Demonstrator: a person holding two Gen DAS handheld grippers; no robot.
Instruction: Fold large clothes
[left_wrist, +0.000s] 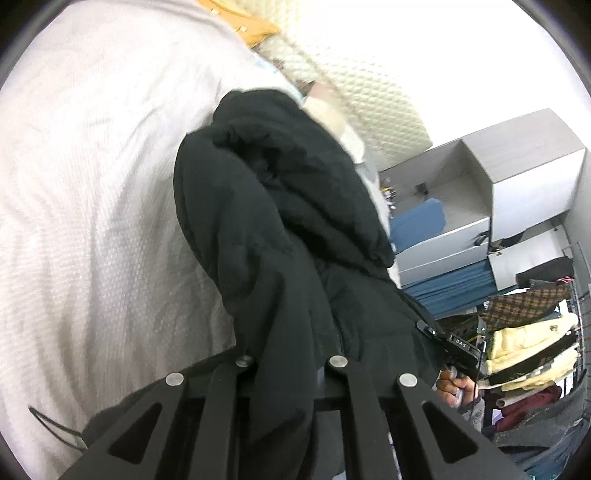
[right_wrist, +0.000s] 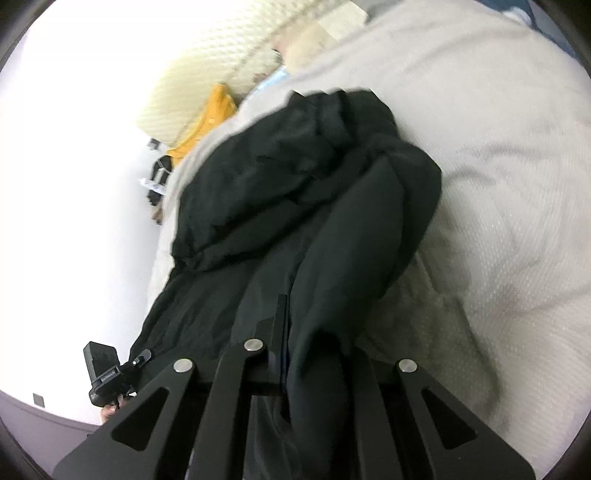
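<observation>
A large black padded jacket (left_wrist: 280, 206) hangs bunched above the white bedspread (left_wrist: 92, 184), held up from both ends. My left gripper (left_wrist: 288, 365) is shut on the jacket's fabric, which covers the fingertips. My right gripper (right_wrist: 310, 354) is shut on another part of the same jacket (right_wrist: 295, 192), and one dark finger (right_wrist: 281, 317) shows against the cloth. The right gripper also shows in the left wrist view (left_wrist: 458, 347), at the jacket's far edge. The left gripper also shows in the right wrist view (right_wrist: 107, 373).
The bed (right_wrist: 498, 166) has a cream quilted headboard (left_wrist: 369, 81) and an orange garment (right_wrist: 207, 122) near it. A grey shelf unit (left_wrist: 491, 192) and a rack of piled clothes (left_wrist: 532, 354) stand to the right of the bed.
</observation>
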